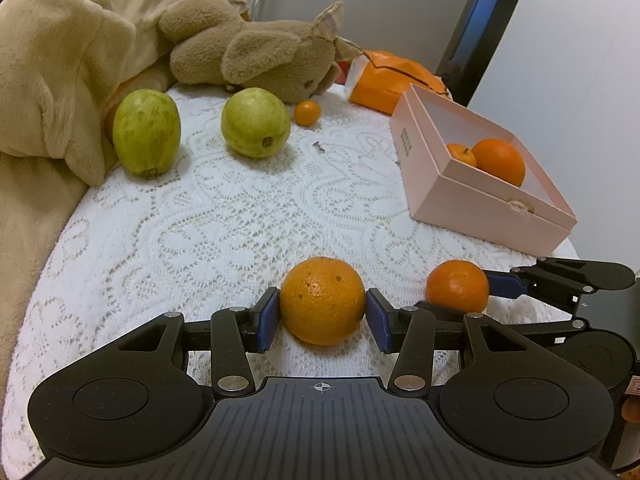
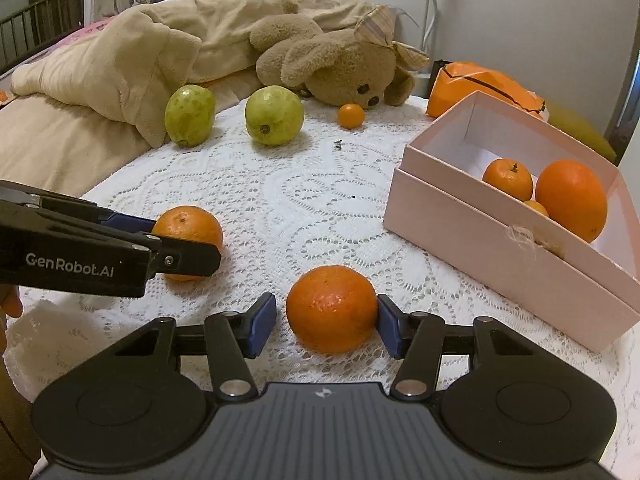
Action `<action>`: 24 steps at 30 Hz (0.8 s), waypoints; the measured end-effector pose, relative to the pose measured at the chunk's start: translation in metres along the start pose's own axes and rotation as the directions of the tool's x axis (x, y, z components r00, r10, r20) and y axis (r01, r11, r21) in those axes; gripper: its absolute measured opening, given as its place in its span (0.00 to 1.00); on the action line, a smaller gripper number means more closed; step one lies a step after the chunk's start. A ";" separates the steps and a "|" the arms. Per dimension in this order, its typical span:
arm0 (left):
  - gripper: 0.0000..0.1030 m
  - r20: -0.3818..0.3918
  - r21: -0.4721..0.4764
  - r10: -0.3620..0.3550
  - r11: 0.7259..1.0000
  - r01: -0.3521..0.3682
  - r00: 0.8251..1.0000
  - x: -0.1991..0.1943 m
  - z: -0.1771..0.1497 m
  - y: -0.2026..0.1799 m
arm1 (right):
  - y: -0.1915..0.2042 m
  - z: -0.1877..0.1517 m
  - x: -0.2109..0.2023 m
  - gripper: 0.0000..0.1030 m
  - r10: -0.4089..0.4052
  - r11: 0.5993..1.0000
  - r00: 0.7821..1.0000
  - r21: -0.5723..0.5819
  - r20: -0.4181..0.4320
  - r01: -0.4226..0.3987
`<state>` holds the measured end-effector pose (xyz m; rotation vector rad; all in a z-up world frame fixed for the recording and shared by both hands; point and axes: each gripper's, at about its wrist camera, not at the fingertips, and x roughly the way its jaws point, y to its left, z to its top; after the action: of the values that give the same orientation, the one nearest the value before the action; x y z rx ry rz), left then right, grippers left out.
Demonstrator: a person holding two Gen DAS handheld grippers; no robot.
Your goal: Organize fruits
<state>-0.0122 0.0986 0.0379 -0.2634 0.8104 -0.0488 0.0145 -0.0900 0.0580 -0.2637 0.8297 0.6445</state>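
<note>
My left gripper (image 1: 322, 314) is shut on a speckled orange (image 1: 322, 300) resting on the lace cloth; it also shows in the right wrist view (image 2: 187, 236). My right gripper (image 2: 327, 322) is around a second orange (image 2: 331, 308); the right pad touches it and a small gap shows at the left pad. That orange also shows in the left wrist view (image 1: 457, 286). A pink box (image 2: 500, 240) to the right holds a large orange (image 2: 572, 198) and smaller ones. Two green guavas (image 2: 190, 114) (image 2: 274, 114) and a tiny orange (image 2: 351, 115) lie farther back.
A brown teddy bear (image 2: 340, 68) and a beige blanket (image 2: 120, 60) lie at the back and left. An orange paper bag (image 2: 480, 84) sits behind the box. The white lace cloth (image 2: 280, 200) covers the round table.
</note>
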 end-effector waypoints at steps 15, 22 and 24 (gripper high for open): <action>0.50 0.302 0.119 -0.084 0.992 0.050 0.950 -0.070 0.076 -0.047 | -0.056 0.034 -0.083 0.41 -0.096 0.993 0.962 0.097 0.254 0.073; 0.50 0.452 0.224 -0.235 0.964 0.146 0.860 -0.103 0.167 -0.108 | -0.119 0.107 -0.179 0.41 -0.300 0.954 0.829 0.169 0.471 0.249; 0.50 0.413 0.232 -0.279 0.953 0.196 0.867 -0.090 0.184 -0.121 | -0.134 0.121 -0.182 0.41 -0.316 0.949 0.832 0.174 0.456 0.265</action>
<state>0.0659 0.0335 0.2534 -0.1890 0.3102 -0.2872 0.0801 -0.2167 0.2707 -0.1208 0.3292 0.3507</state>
